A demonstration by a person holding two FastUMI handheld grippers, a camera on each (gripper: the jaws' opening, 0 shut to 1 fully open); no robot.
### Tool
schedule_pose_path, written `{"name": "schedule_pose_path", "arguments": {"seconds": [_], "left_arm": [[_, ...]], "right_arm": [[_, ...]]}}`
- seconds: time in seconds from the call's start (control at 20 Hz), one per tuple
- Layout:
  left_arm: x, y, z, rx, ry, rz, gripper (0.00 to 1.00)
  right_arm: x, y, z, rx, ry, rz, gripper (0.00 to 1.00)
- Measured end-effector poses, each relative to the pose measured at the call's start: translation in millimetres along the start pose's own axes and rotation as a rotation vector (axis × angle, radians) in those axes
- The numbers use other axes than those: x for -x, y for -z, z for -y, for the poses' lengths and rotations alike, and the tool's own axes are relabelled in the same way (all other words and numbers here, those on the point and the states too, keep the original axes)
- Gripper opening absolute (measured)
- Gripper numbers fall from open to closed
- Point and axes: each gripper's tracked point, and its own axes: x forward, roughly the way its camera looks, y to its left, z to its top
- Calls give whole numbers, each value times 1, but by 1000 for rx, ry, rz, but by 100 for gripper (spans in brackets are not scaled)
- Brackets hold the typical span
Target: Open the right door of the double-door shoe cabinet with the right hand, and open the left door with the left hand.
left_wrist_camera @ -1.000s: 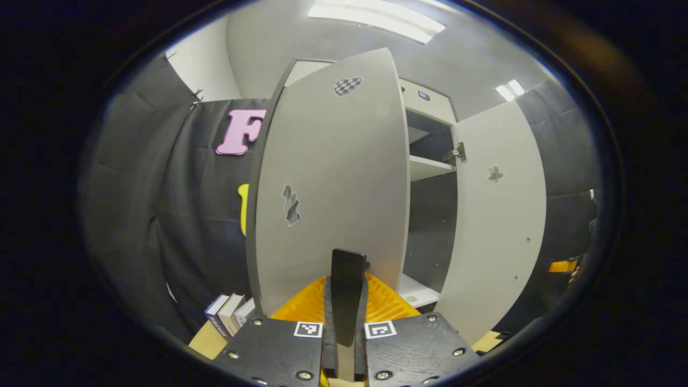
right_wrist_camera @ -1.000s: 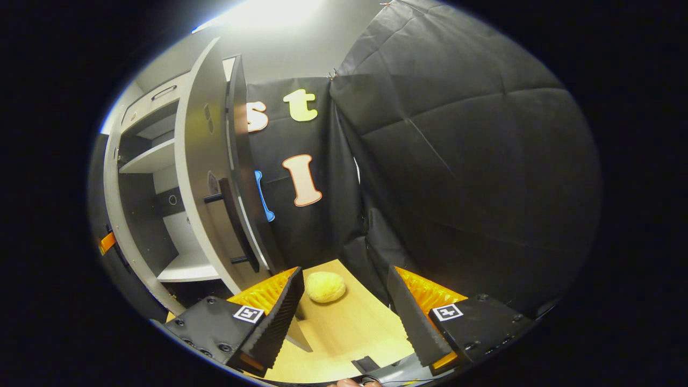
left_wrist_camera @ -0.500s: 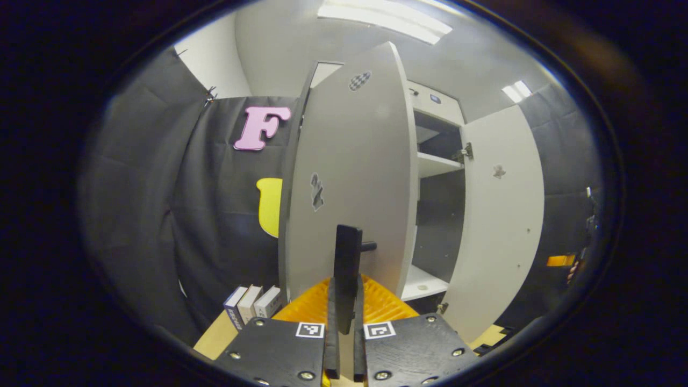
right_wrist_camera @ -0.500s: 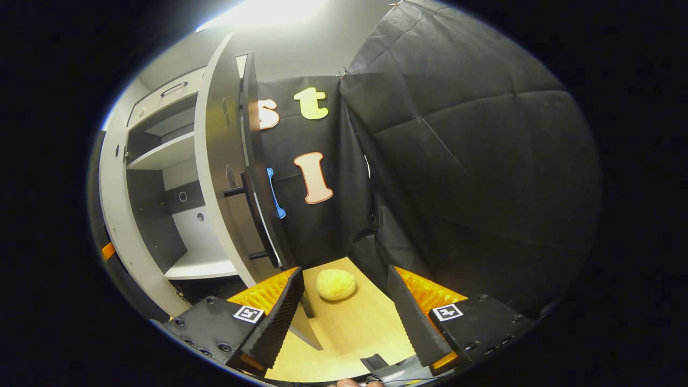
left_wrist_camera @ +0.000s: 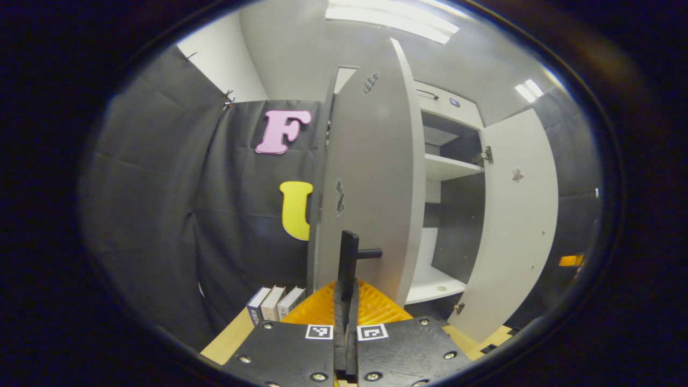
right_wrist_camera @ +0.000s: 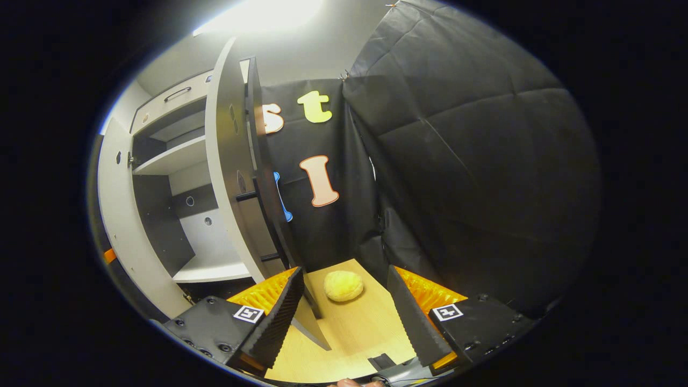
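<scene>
Left door [left_wrist_camera: 371, 177] swung wider, left gripper [left_wrist_camera: 346, 301] clamped on its handle [left_wrist_camera: 348, 258], right gripper [right_wrist_camera: 346, 309] apart.

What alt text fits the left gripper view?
The left gripper is shut on the black bar handle of the shoe cabinet's left door, which stands swung open. Beyond it are bare shelves, the open right door, and three books on the wooden floor.

Two doors [left_wrist_camera: 371, 177], perhaps three books [left_wrist_camera: 274, 303].
</scene>
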Motion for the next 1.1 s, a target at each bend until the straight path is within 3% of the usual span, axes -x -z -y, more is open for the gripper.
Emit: {"name": "schedule_pose_path", "arguments": {"seconds": [0.15, 0.2, 0.3, 0.35, 0.55, 0.95, 1.1], "left_arm": [[1, -6, -57, 8, -94, 37, 1], [-2, -4, -76, 23, -110, 49, 1], [-5, -1, -65, 160, 7, 51, 0], [-4, 0, -67, 172, 9, 49, 4], [-3, 0, -71, 94, -12, 45, 1], [53, -42, -94, 169, -90, 125, 0], [80, -62, -81, 154, -100, 161, 5]], "right_arm": [[1, -5, -2, -14, -9, 9, 93], [1, -7, -4, -17, -16, 10, 98], [2, -13, -10, -13, -33, 19, 98], [5, -16, -10, -6, -34, 30, 98], [8, -18, -20, 29, -47, 42, 98], [15, -29, -46, 64, -100, 84, 98], [16, -42, -68, 77, -143, 113, 98]]}}
